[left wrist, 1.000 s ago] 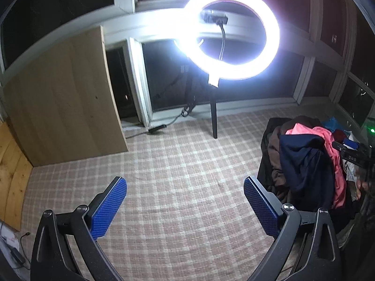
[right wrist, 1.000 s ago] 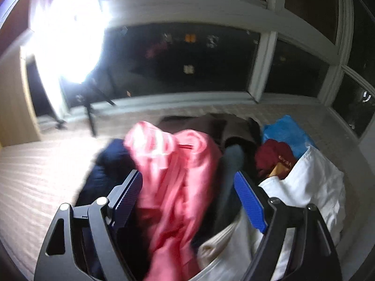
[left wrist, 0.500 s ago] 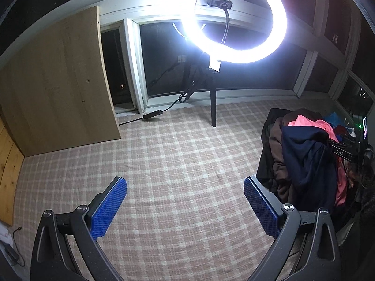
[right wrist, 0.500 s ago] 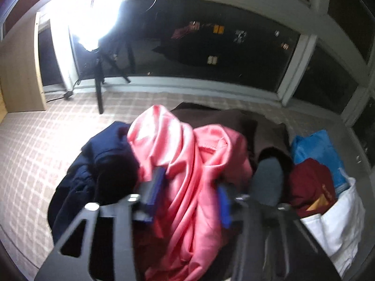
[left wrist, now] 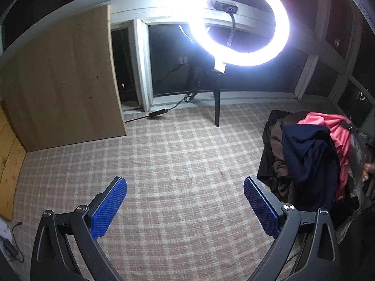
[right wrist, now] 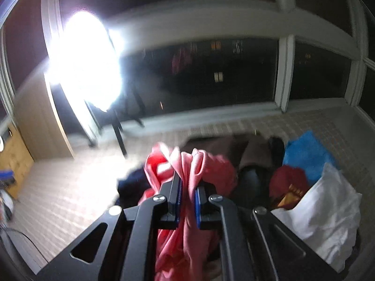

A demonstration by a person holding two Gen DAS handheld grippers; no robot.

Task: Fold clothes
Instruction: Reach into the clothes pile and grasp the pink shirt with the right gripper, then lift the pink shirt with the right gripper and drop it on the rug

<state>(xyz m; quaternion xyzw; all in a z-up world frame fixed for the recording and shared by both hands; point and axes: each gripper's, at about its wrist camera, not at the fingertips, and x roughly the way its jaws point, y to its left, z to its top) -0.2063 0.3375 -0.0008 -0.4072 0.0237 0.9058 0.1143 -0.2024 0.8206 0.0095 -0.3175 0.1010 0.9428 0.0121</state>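
A heap of clothes [left wrist: 302, 159] lies at the right of the checked floor cloth [left wrist: 178, 168]: dark navy, brown and black pieces with a pink garment [left wrist: 337, 135] on top. My left gripper [left wrist: 185, 201] hangs open over bare checked cloth, left of the heap, holding nothing. In the right wrist view my right gripper [right wrist: 187, 187] is closing its jaws on a bunched fold of the pink garment [right wrist: 187, 168], which is pinched between the blue pads [right wrist: 198, 201] and lifted off the heap. The picture there is blurred by motion.
A lit ring light [left wrist: 241, 21] on a tripod stands at the back by dark windows. A wooden board [left wrist: 61, 79] leans at the left. Blue [right wrist: 307, 154], dark red [right wrist: 288, 182] and white [right wrist: 328, 213] clothes lie at the heap's right side.
My right gripper went from wide open around the pink garment to closed on it, and it rose with the fabric. The left gripper has stayed open and about where it was.
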